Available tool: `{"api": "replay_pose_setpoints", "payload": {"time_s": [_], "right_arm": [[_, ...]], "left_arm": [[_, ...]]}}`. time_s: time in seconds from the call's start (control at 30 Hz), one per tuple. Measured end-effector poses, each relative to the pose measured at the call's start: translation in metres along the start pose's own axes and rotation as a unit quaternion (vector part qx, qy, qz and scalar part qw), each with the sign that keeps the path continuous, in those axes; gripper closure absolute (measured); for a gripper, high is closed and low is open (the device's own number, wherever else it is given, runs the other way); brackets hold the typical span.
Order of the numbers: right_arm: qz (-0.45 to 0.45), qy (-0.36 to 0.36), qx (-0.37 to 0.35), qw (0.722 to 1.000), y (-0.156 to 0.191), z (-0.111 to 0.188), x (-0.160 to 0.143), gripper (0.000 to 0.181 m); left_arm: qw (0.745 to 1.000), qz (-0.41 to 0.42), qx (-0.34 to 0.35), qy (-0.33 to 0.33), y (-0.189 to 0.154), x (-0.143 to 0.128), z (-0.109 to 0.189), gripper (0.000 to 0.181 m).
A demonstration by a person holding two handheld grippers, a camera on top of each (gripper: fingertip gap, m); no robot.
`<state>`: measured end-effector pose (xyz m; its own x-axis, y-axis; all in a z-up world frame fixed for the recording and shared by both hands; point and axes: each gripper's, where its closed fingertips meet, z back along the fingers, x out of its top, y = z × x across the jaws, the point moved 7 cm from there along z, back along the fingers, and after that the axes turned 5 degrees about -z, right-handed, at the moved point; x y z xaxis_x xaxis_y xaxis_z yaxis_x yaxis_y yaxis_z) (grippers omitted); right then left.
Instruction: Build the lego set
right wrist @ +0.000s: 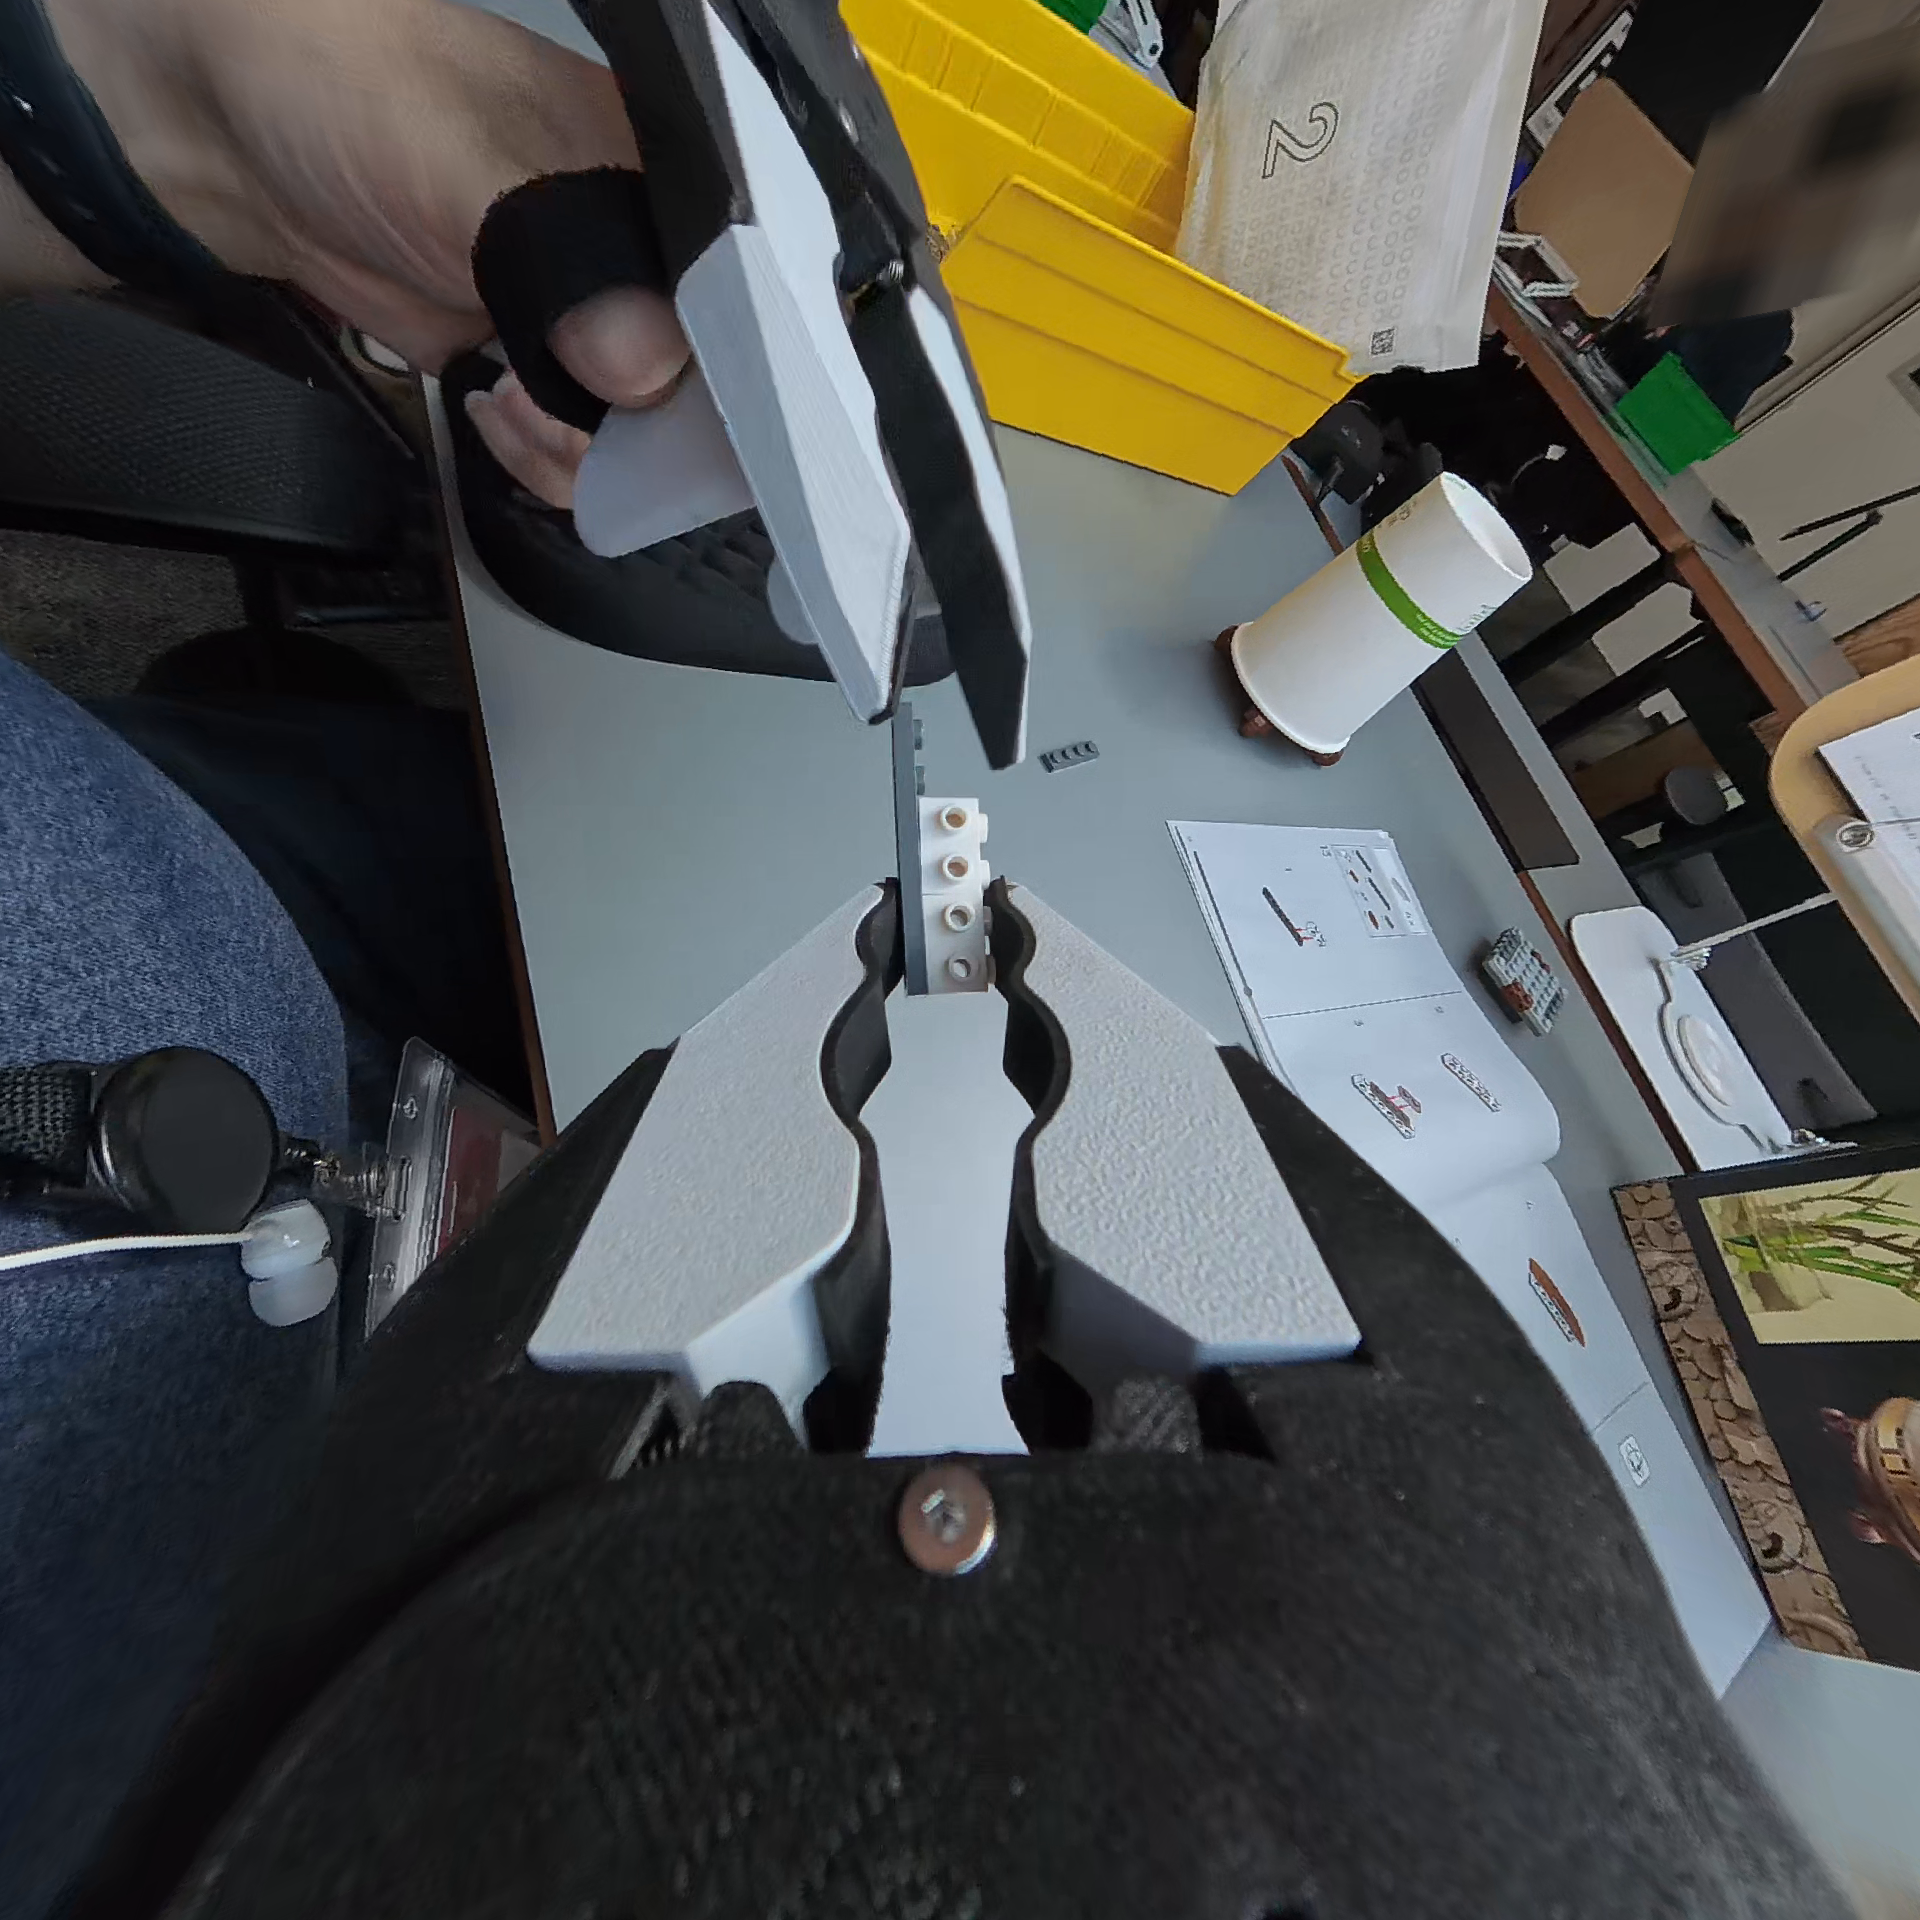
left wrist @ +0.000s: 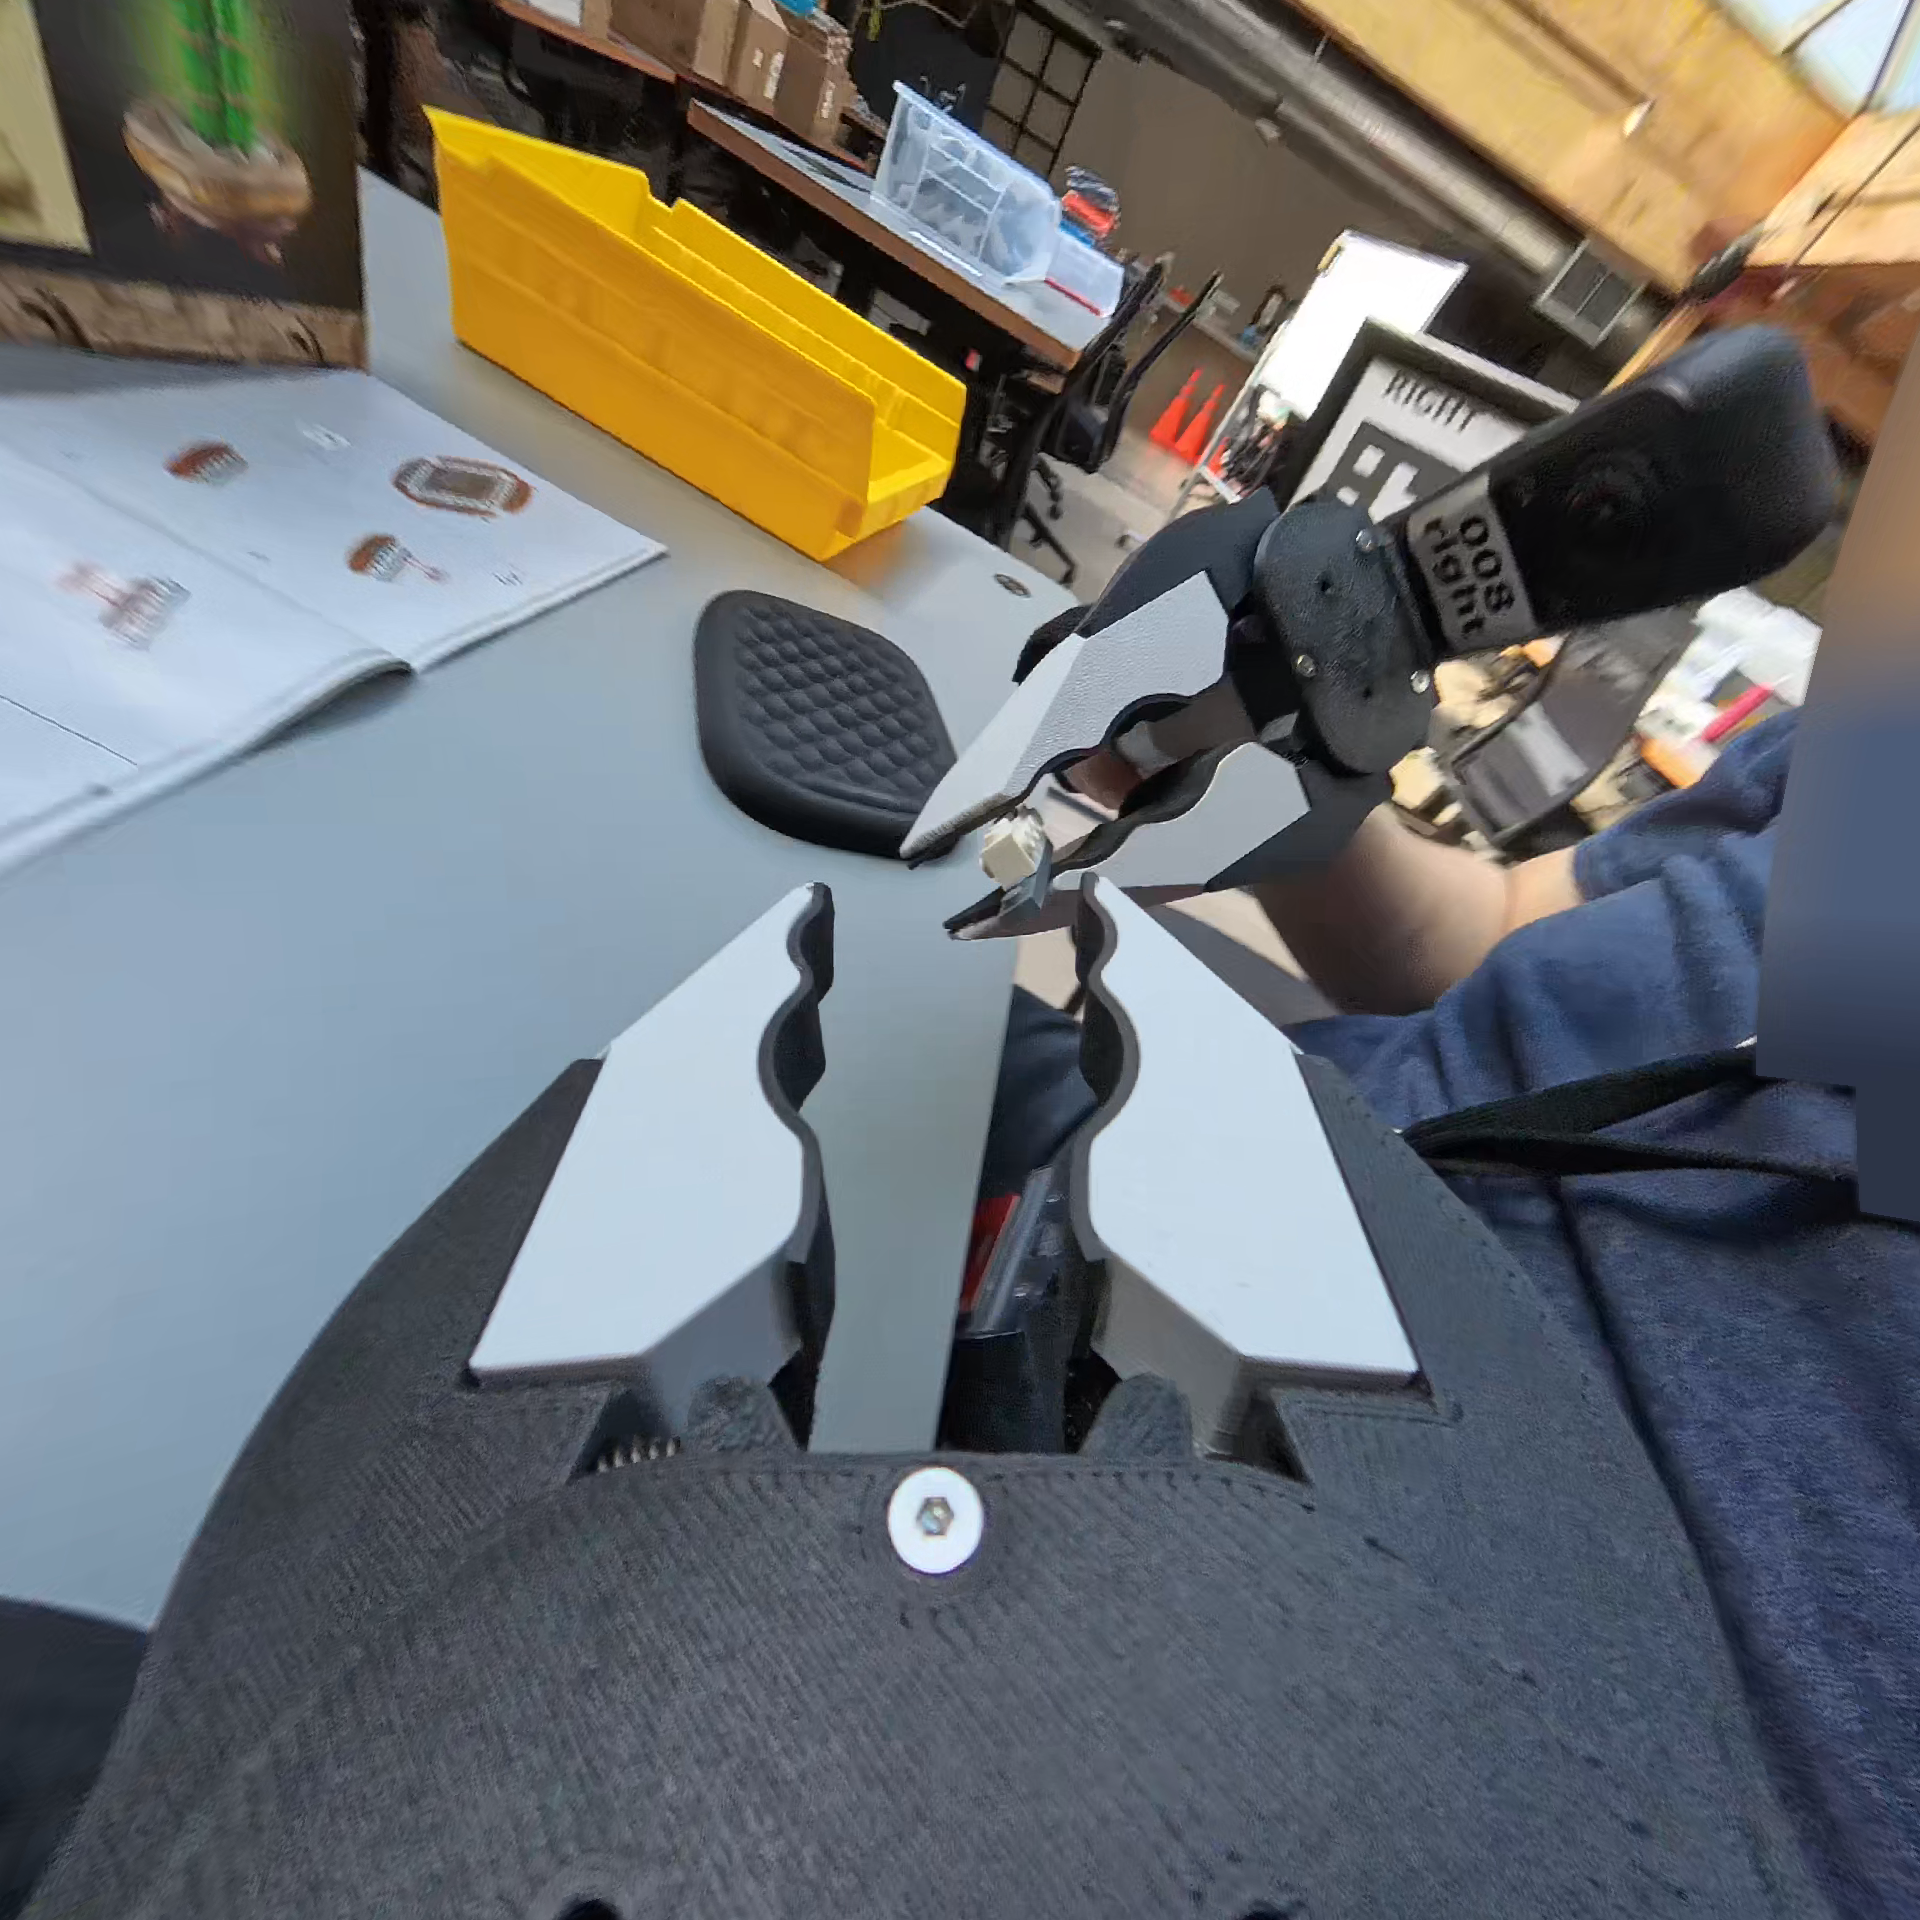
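Observation:
My right gripper (right wrist: pixel 943 935) is shut on a small lego assembly (right wrist: pixel 956 862): a dark grey plate standing on edge with white studded bricks along one side. My left gripper (right wrist: pixel 940 740) reaches in from above, jaws apart, and the far end of the grey plate sits between its fingertips (right wrist: pixel 868 665). In the left wrist view my left gripper (left wrist: pixel 954 891) is open and holds nothing. The right gripper (left wrist: pixel 932 888) holds the assembly (left wrist: pixel 1008 854) just beyond its tips, above the grey table (left wrist: pixel 312 935).
A loose grey plate (right wrist: pixel 1070 755) lies on the table past the grippers. Around it are a yellow bin (right wrist: pixel 1122 343), a white paper cup (right wrist: pixel 1371 623), an open instruction booklet (right wrist: pixel 1351 997), a small part-build (right wrist: pixel 1522 982), a black wrist pad (left wrist: pixel 821 717) and the set's box (right wrist: pixel 1818 1403).

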<state>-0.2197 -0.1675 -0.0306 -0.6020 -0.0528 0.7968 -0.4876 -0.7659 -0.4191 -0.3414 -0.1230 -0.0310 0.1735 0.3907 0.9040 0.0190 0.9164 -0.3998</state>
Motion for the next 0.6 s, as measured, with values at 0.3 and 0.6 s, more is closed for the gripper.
{"api": "replay_pose_setpoints", "payload": {"time_s": [0.3,0.6], "right_arm": [[-0.005,0.011,0.043,0.999,0.006,0.005,0.009,0.166],[0.017,0.027,0.055,0.998,0.013,0.005,0.012,0.166]], "left_arm": [[0.922,-0.371,0.042,0.103,-0.036,0.012,-0.001,0.152],[0.872,-0.457,0.032,0.17,-0.04,0.004,-0.015,0.168]]}}
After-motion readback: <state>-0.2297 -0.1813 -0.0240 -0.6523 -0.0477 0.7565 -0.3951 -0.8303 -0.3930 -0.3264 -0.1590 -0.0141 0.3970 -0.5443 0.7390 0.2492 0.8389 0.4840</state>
